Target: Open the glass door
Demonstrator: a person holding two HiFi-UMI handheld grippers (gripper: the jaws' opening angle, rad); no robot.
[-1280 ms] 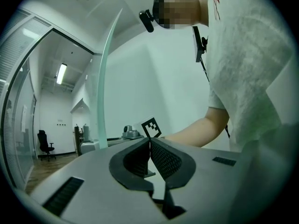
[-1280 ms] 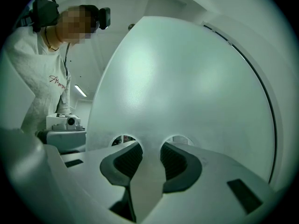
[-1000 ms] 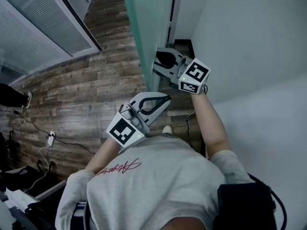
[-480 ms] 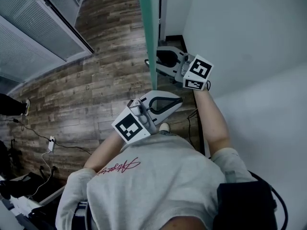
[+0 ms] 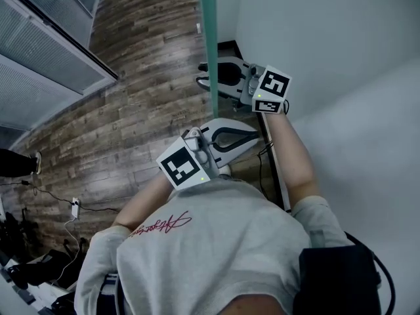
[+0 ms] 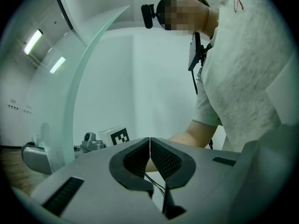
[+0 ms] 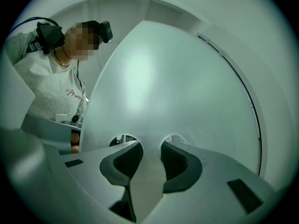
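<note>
From above, the glass door (image 5: 209, 25) shows as a thin green edge running down the middle of the head view. My right gripper (image 5: 211, 83) is shut on that edge, one jaw on each face. In the right gripper view the frosted pane (image 7: 163, 87) fills the picture, and its edge sits clamped between the dark pads (image 7: 176, 160) of the right gripper (image 7: 149, 158). My left gripper (image 5: 254, 134) hangs close to my chest, just below the right one and off the door. It (image 6: 149, 149) is shut with nothing between its jaws. The door (image 6: 74, 101) curves past at the left in the left gripper view.
A white wall (image 5: 341, 58) stands close on the right. Wood-plank floor (image 5: 131, 123) lies to the left of the door, with a blind-covered glass partition (image 5: 39, 64) at the upper left. Cables and a plug strip (image 5: 73, 205) lie at the lower left.
The door edge has swung from slanted to straight up the picture, with the right gripper still on it. The left gripper has shifted right, nearer the wall.
</note>
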